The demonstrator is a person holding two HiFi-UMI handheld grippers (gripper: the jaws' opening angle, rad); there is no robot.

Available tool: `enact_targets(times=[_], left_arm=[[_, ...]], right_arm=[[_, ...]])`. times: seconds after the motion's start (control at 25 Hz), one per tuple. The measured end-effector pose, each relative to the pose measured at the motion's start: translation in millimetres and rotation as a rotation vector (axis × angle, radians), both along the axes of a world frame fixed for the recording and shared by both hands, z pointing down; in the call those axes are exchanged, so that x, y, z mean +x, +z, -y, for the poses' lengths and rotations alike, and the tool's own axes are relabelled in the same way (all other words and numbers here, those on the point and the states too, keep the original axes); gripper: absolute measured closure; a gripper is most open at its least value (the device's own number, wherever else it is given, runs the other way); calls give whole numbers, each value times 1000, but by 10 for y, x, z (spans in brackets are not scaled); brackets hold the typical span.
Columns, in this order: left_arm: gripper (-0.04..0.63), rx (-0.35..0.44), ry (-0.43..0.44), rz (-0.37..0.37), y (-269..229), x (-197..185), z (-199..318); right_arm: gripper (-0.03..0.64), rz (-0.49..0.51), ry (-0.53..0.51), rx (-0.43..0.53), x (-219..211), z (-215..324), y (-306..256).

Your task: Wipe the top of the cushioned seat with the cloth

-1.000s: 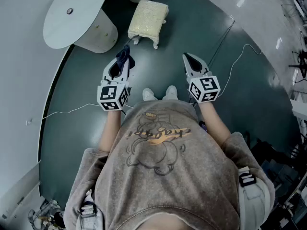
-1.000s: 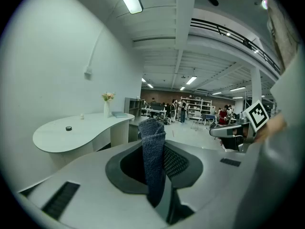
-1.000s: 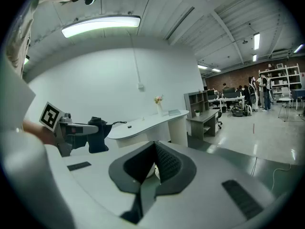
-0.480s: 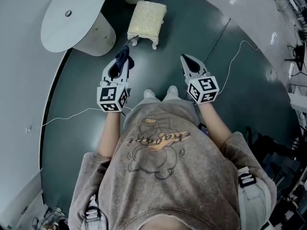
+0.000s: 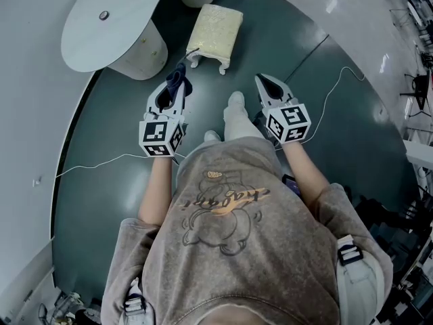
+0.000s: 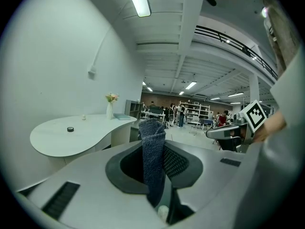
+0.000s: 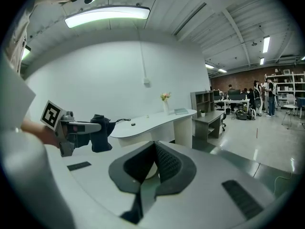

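A small cushioned seat [image 5: 214,32] with a pale yellow top and white legs stands on the dark green floor ahead of me. My left gripper [image 5: 177,80] is shut on a dark blue cloth [image 5: 175,82], which stands up between its jaws in the left gripper view [image 6: 152,156]. That gripper hangs short of the seat's near-left leg, apart from it. My right gripper [image 5: 265,83] is shut with nothing in it, held level to the right of the seat. In the right gripper view the cloth [image 7: 100,132] shows at the left.
A white curved table [image 5: 108,26] stands left of the seat, with a small dark object [image 5: 103,15] on top. A white cable [image 5: 325,103] runs across the floor at right. My own shoe [image 5: 235,102] steps forward between the grippers.
My foot has stepped forward between the grippers and the seat sits slightly nearer. Both grippers hold the same pose, the cloth still clamped in the left one.
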State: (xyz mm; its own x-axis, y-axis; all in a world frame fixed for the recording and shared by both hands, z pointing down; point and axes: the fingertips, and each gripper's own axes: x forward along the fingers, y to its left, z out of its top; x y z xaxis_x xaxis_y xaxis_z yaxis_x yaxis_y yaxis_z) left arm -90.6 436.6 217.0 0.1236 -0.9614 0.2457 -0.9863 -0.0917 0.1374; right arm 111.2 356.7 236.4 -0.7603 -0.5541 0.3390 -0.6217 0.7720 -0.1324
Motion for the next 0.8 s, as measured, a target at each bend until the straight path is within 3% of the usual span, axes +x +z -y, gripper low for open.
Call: enact_targets(times=[0.4,0.8], left_arm=[[514,-7,6,-13,118,-83,561],[512,-23,28,-9,-11,-140,1577]], right_arm=[[611,1,2,6,-108,595,78],[611,26,19,-16,-170,1595,17]])
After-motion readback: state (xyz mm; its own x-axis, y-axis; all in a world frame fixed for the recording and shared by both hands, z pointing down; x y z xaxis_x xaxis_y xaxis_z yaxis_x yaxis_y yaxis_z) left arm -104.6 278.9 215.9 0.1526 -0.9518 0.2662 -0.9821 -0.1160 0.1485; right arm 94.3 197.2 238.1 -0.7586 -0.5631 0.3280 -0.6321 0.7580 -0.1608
